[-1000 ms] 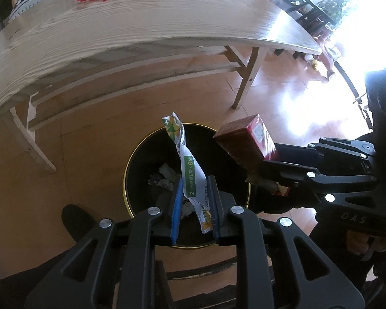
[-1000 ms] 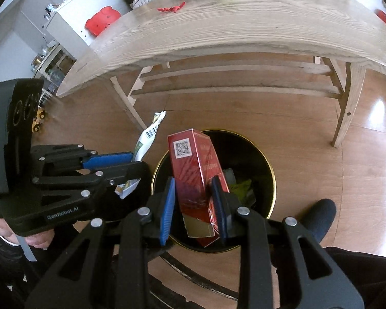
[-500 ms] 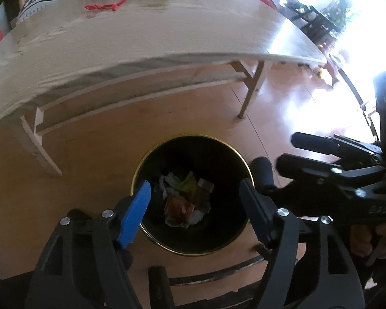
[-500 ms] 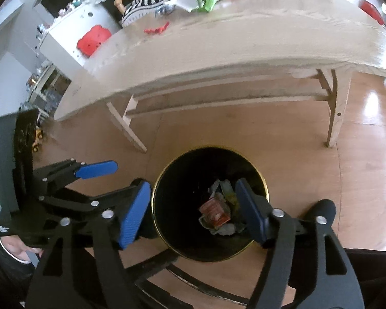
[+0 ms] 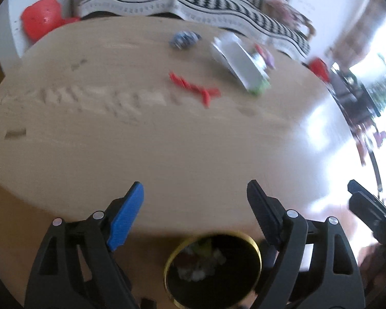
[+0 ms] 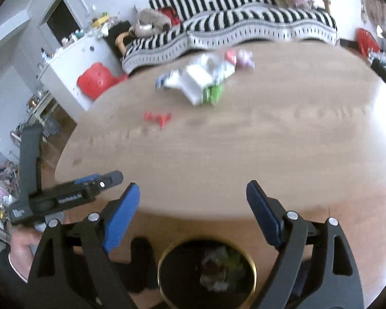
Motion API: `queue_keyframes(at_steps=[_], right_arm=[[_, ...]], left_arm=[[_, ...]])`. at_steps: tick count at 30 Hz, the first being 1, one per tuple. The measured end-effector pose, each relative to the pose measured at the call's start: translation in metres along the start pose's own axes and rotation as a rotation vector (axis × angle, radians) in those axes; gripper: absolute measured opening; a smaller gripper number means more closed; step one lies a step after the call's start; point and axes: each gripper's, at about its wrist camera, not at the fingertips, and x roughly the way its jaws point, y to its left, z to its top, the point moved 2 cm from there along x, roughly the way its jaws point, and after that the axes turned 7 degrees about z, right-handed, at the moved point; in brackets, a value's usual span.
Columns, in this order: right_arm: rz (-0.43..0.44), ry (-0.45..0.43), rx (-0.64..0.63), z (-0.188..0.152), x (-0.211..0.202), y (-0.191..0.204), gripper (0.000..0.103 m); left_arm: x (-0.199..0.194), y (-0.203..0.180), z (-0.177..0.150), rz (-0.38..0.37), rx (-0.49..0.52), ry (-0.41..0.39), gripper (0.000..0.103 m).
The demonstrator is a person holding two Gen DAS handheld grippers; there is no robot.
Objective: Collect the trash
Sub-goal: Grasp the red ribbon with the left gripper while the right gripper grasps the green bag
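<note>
- Left gripper [image 5: 195,200]: black plastic frame with triangular cut-outs and silver rivets; flat ribbed blue pads. Jaws have just been opening and stand wide apart, nothing between them – released.
- Right gripper [image 6: 193,200]: same build. Jaws have just been opening, now spread wide and empty – released.
- Trash bin [image 5: 254,247]: round, black inside, thin shiny gold rim; stands on the floor below the near table edge, low in both views. Crumpled trash [image 5: 202,264] lies at its bottom: white, green and reddish scraps, too blurred to tell apart.
- Table [image 5: 167,141]: pale wood, visible grain, matte, rounded near edge. Frames are motion-blurred.
- Left on the tabletop, well apart from the bin: a red twisted wrapper [image 5: 193,87], thin and crinkled; a blue-and-white crumpled ball [image 5: 184,38]; a white carton [image 5: 238,63], flat-sided and boxy, with green packaging [image 6: 213,92] touching its near end; small pink items [image 6: 240,56] beyond it.
- The near table edge lies between both grippers and those items; the tabletop in front of them is bare wood.
- Behind the table: sofa [image 6: 231,33] in black-and-white striped fabric; a white cabinet [image 6: 72,61] carrying a glossy red plastic piece [image 6: 95,82].
- Right wrist view: the left gripper's body shows at left, held by a hand [image 6: 20,247] in a dark sleeve.
- Floor [image 6: 347,219]: glossy reddish wood, strong glare at right.
</note>
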Motion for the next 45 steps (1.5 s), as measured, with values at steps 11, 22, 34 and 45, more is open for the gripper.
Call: queue_keyframes(at_steps=[11,22,34,45], right_arm=[[-0.109,-0.061,0.094,0.1,0.088,-0.059,0.082],[-0.102,-0.029,0.125,0.142,0.143,-0.09,0.083],[-0.035,0.067,0.027,0.148,0.203,-0.062,0.085],[-0.045,0.065,-0.152,0.145,0.212,-0.017,0.085]], left_arm=[[0.076,-0.01,0.101,0.115,-0.16,-0.009,0.08],[0.103,-0.012,0.109,0.23,-0.07,-0.002,0.08],[0.096,0.033,0.101,0.224,0.039,-0.024,0.08],[0.099,0.013,0.103,0.243,0.103,-0.072,0.054]])
